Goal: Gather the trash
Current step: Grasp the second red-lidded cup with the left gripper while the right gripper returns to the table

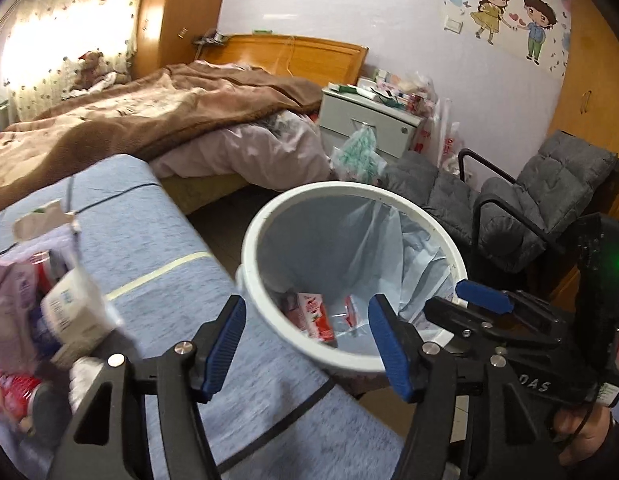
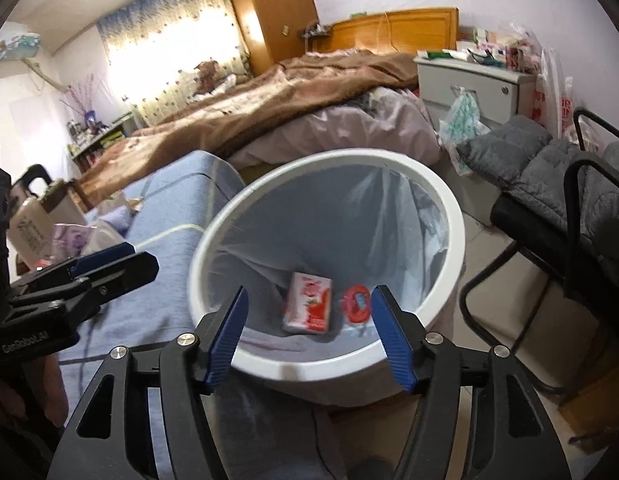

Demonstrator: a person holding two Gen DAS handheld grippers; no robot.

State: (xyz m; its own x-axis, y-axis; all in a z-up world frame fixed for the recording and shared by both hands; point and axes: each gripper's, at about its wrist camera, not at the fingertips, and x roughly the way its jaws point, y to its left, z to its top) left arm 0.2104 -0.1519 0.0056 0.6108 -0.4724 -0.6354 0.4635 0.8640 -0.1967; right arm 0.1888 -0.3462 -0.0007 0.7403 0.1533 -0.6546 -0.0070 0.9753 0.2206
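Both tools, left (image 1: 305,344) and right (image 2: 307,334), gape empty; carton (image 2: 308,308) binned (image 2: 441,200); bench (image 1: 157,248) litter (image 1: 49,292) remains.

From where I stand, a bed (image 1: 157,120) with a brown blanket (image 2: 277,96) and an orange wooden headboard (image 1: 293,56) fills the room at eleven o'clock, with a sunlit patterned curtain (image 2: 165,48) glowing behind it. At one o'clock a grey nightstand (image 1: 369,120) stands against the pale lilac wall (image 1: 409,20), which bears a cartoon couple sticker (image 1: 509,12). At three o'clock sits a grey padded chair (image 1: 549,196) on a black frame, beside orange wooden cabinets (image 1: 589,96).
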